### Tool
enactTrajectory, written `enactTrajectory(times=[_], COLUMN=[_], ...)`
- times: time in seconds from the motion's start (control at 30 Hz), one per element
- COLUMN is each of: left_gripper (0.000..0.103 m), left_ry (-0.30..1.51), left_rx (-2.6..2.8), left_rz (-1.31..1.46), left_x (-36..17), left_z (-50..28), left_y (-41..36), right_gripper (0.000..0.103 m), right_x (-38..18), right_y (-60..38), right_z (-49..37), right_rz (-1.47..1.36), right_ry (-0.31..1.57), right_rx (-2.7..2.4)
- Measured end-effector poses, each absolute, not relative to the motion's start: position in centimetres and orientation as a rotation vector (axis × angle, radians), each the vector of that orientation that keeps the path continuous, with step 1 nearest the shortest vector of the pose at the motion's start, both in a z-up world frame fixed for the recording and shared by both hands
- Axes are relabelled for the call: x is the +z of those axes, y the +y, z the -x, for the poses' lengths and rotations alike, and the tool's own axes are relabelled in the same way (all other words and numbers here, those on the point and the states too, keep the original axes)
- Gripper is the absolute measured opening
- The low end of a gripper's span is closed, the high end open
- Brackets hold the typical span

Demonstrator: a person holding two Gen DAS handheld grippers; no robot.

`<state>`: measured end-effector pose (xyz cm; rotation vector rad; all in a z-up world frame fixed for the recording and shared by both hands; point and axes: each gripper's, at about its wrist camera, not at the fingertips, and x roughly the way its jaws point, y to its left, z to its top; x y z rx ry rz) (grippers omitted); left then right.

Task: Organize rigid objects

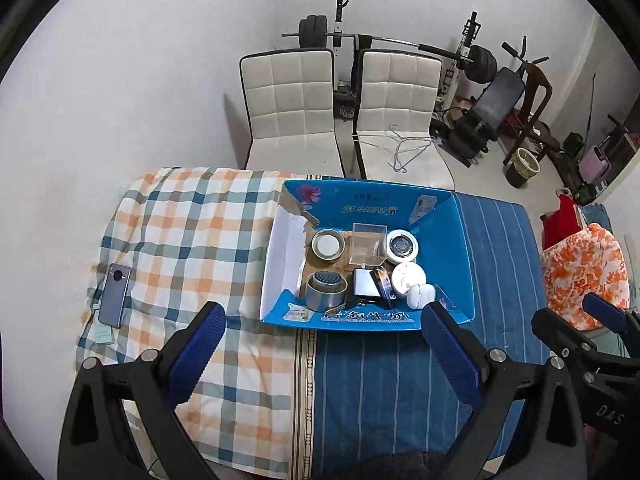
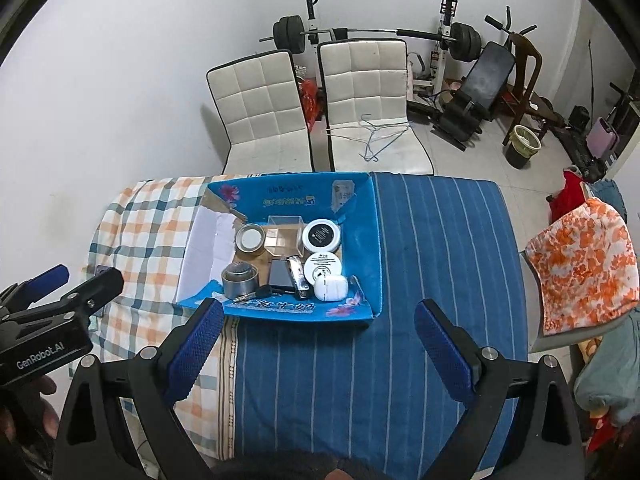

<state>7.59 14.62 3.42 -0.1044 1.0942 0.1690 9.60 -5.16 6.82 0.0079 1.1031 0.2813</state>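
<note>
A blue cardboard box [image 1: 452, 240] [image 2: 360, 216] lies on the table. It holds two tape rolls [image 1: 327, 289] [image 2: 240, 278], a clear plastic case [image 1: 366, 240] [image 2: 283, 232], two round white tins [image 1: 401, 245] [image 2: 322, 235], a dark flat device [image 1: 366, 283] [image 2: 280, 273] and a white earbud case [image 1: 419, 295] [image 2: 330, 288]. A blue-grey phone [image 1: 115, 295] lies on the checked cloth at the left. My left gripper [image 1: 320, 328] is open and empty, just before the box's near edge. My right gripper [image 2: 318, 324] is open and empty, also before the box.
The table carries a checked cloth [image 1: 192, 232] on the left and a blue striped cloth [image 2: 432, 264] on the right. Two white chairs [image 1: 292, 108] [image 2: 368, 96] stand behind it. An orange flowered cloth [image 2: 584, 268] hangs over a chair at the right. Gym gear lines the back wall.
</note>
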Motion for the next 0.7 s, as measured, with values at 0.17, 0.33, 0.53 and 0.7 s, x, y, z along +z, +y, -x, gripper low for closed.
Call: enactTrajectory(times=[0.17, 0.33, 0.53, 0.7], left_gripper=[0.1, 0.1, 0.1, 0.1], left_ry=[1.098, 1.095, 1.085, 1.079], left_rx=[0.167, 0.166, 0.177, 0.185], left_rz=[0.11, 0.11, 0.102, 0.101], left_x=[3.5, 3.5, 3.7, 3.9], left_z=[-7.3, -7.1, -6.0, -5.6], left_y=[14.5, 14.5, 14.1, 13.9], right_gripper=[0.098, 0.098, 0.098, 0.098], right_x=[7.2, 7.5, 7.6, 8.1], right_y=[-5.7, -5.8, -5.7, -5.9], right_z=[-9.4, -9.2, -9.1, -8.9], right_rz=[-0.008, -0.002, 0.013, 0.012], right_ry=[1.091, 1.081, 1.073, 1.066], right_rx=[0.266, 0.261, 0.243, 0.237])
